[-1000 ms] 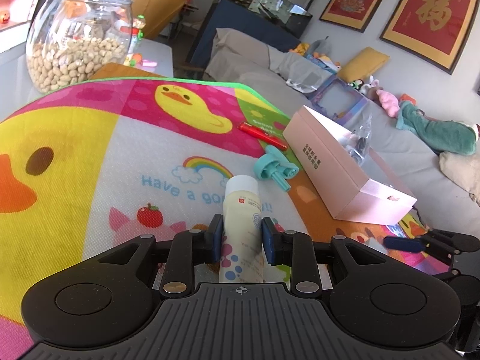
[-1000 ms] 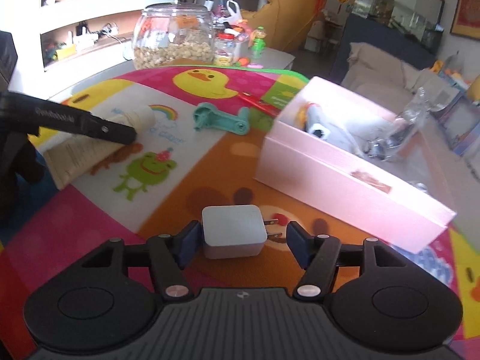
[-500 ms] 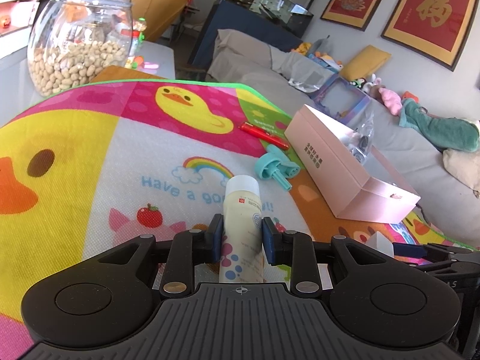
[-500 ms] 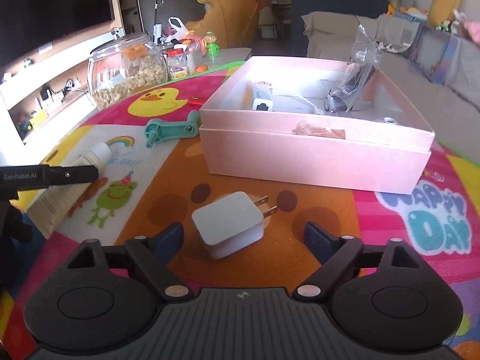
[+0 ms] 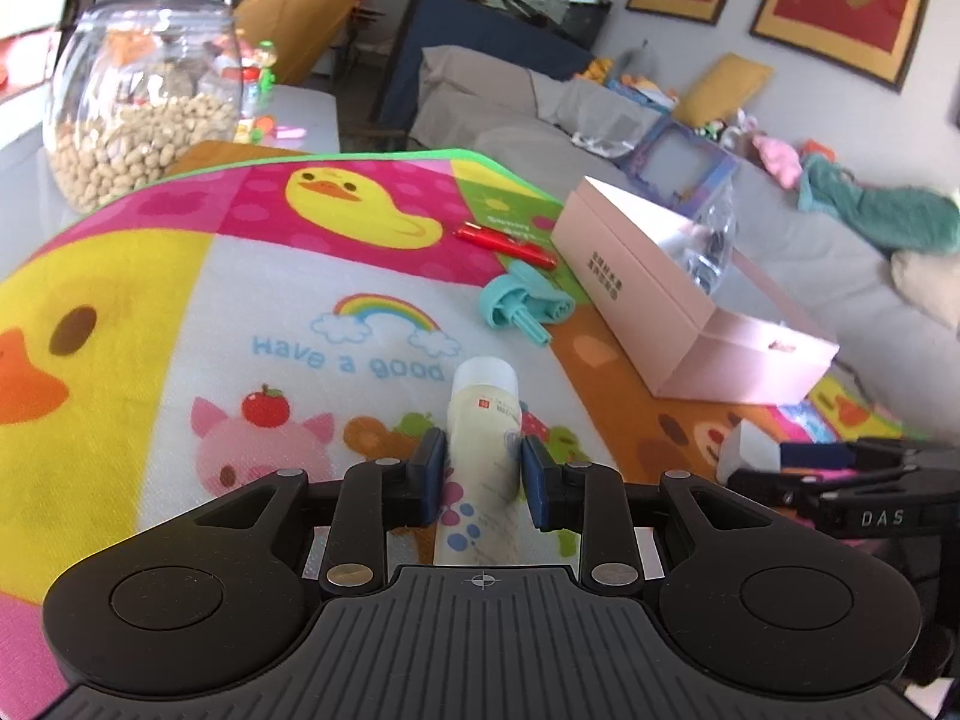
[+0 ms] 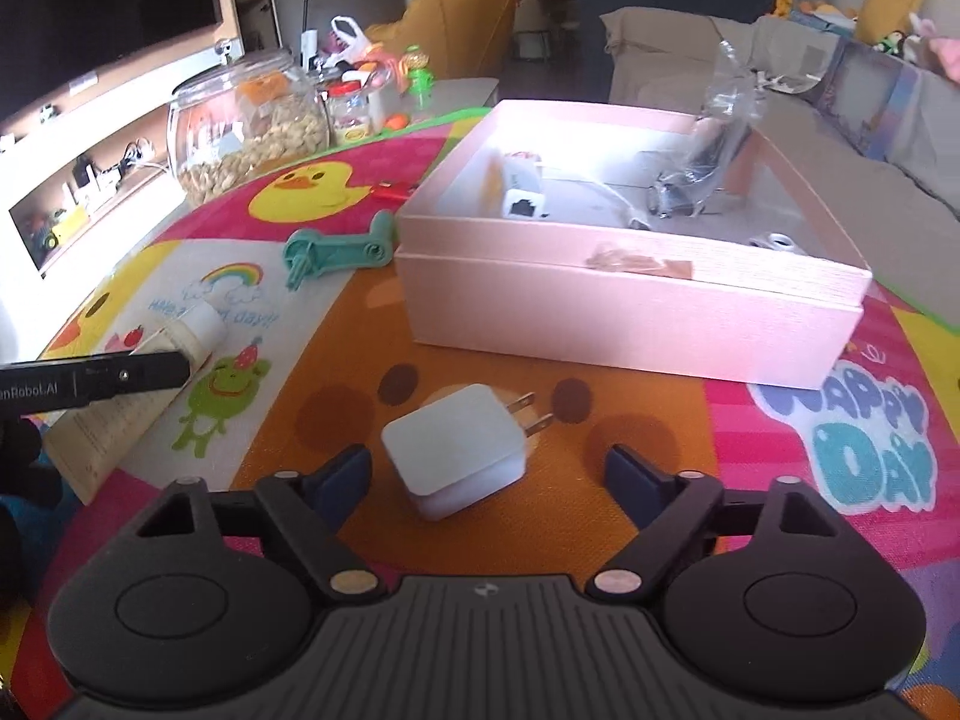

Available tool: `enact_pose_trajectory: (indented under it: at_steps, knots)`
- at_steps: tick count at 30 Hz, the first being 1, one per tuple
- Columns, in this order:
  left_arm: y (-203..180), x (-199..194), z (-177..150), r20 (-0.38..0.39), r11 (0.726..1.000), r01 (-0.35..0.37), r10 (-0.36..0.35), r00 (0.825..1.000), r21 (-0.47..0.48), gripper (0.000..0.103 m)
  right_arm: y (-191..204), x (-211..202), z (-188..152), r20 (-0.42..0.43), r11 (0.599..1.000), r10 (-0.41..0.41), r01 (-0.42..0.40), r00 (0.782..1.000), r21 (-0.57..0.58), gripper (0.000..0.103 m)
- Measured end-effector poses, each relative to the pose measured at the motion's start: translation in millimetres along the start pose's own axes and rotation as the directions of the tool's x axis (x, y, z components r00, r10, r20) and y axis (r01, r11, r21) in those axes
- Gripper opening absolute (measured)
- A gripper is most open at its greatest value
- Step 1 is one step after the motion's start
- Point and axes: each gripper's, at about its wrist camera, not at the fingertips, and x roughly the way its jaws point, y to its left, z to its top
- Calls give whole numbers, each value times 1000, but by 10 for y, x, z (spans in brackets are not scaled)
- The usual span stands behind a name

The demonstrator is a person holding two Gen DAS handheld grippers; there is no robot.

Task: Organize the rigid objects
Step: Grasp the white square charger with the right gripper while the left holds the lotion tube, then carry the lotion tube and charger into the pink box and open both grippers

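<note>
With the left gripper clamped on the lotion tube, the right gripper, jaws just narrowing yet clear, needed squaring to the white charger lying on the mat between them.

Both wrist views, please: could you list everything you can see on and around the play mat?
Play mat: one, multicoloured, under everything.
Box: one, pink, open, on the mat.
Charger: one, white, between the right gripper's open jaws, untouched.
Tube: one, cream, clamped.
Plastic tool: one, teal, left of the box.
Pen: one, red, near the duck print.
Jar: one, glass, nuts inside, beyond the mat.
Left gripper: shut on the tube.
Right gripper: just been closing.
</note>
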Motion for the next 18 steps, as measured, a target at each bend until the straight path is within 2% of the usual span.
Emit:
enact_pose_trajectory:
  at_steps: [3,7,11,14,18]
  knots:
    - [-143,19,6,-24,995,-53,55,998,87,30,64,-14,-36,15,997,-52,52,999,-59,77]
    - [-375,34,-32,-47,963,-127,142,989,239,30,66,-3,-26,23,998,-35,37,999,-60,76]
    - [-333,33,-15,-60,970,-115,131,990,216,31,65,59,11,38,998,-32,34,999,-47,73]
    - [-271,20,-2,-61,979,-94,106,992,180,31,115,77,32,49,997,-29,32,998,-65,62]
    - [-239,9,37,-67,986,-90,100,993,139,30,190,64,15,64,994,-48,54,997,-98,62]
